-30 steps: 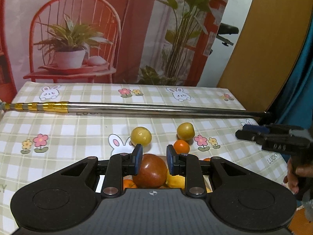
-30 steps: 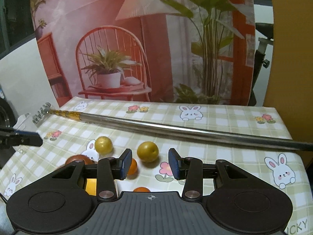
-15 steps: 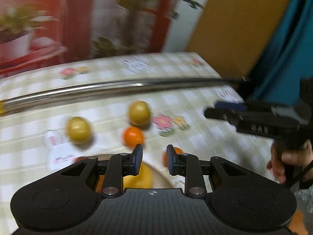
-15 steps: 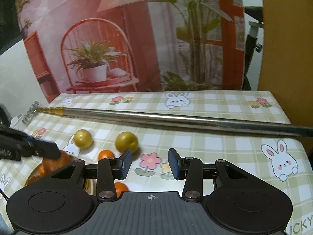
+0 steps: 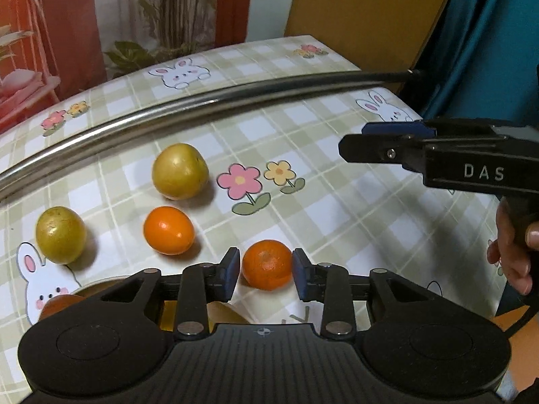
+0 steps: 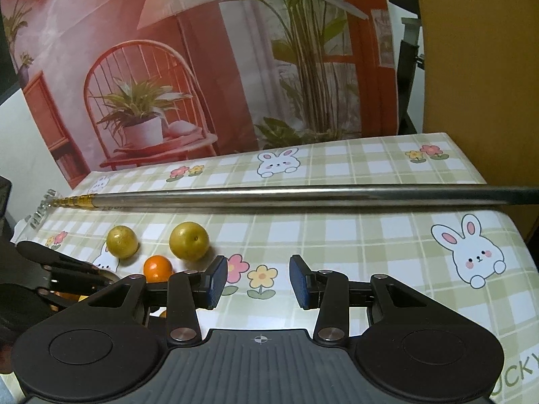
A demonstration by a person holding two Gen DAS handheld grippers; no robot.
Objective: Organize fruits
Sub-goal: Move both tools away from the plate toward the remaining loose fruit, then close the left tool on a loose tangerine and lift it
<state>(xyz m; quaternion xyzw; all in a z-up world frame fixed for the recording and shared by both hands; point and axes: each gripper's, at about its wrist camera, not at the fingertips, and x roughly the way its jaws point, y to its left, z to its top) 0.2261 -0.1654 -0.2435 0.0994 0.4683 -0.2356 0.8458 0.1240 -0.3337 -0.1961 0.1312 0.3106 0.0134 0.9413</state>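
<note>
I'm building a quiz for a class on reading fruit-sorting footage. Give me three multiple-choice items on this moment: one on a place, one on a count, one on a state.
1. Where is the small orange fruit nearest the left gripper?
A. Between its two fingers
B. On the metal rod
C. Under the right gripper

2. How many yellow-green fruits lie on the tablecloth?
A. One
B. Two
C. Four

3. What is between the right gripper's fingers?
A. A yellow-green fruit
B. An orange fruit
C. Nothing

Answers:
1. A: the small orange fruit sits on the cloth between the blue pads of the left gripper, whose jaws have just been opening.
2. B: one yellow-green fruit lies near the metal rod, another to its left on the tablecloth.
3. C: the right gripper shows only cloth in its gap.
</note>
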